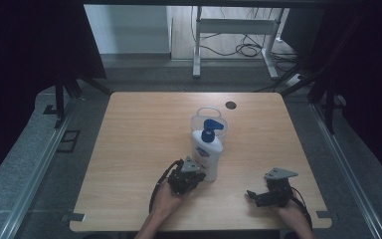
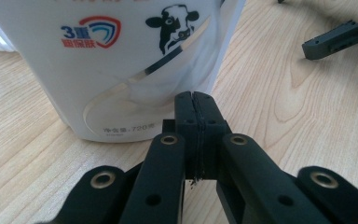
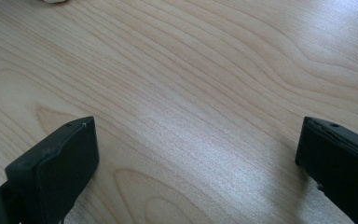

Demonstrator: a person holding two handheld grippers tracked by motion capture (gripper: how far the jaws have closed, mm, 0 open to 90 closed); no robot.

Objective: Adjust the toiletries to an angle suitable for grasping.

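White plastic pump bottle (image 1: 207,155), blue nozzle, upright on wood-grain table (image 1: 144,134).

Left hand-held gripper (image 1: 195,175) closed; right hand-held gripper (image 1: 251,195) spread wide.

The white pump bottle (image 2: 116,65) carries all the print that can be read. In the left gripper view, at about ten o'clock on its front, a red and blue shield badge holds a blue "3" followed by Chinese characters, with a second line of blue characters below. At about one o'clock stands a black-and-white cow's head. Near the bottom edge, at six o'clock, small print ends in "720"; the characters around it are too small to read.
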